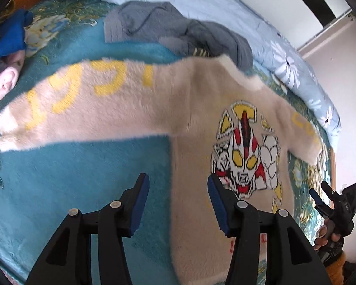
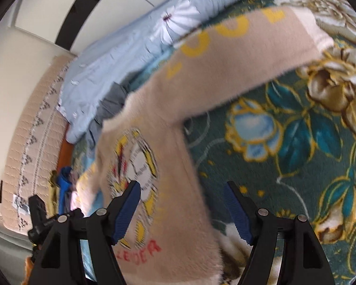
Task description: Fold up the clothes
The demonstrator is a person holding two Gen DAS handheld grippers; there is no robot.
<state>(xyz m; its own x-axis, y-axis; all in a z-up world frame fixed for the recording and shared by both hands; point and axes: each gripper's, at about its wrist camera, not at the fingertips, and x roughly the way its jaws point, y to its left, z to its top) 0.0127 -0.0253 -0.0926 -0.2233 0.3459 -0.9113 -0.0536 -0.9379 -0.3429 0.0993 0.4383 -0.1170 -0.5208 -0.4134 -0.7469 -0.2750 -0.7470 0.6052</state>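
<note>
A fuzzy cream sweater [image 1: 197, 118] with yellow letters on the sleeves and a red, white and yellow hero face on the chest lies spread flat on the teal floral blanket [image 1: 83, 178]. It also shows in the right wrist view [image 2: 168, 142]. My left gripper [image 1: 178, 190] is open and empty, hovering above the sweater's left side edge near the hem. My right gripper [image 2: 182, 199] is open and empty above the sweater's right side edge; it also shows in the left wrist view [image 1: 330, 194] at the far right.
A grey garment [image 1: 178, 28] lies crumpled beyond the sweater. A pale blue flowered quilt [image 1: 225, 4] is bunched along the far side. Blue and pink clothes [image 1: 7, 54] are piled at the left. A padded headboard [image 2: 30, 142] and white wall border the bed.
</note>
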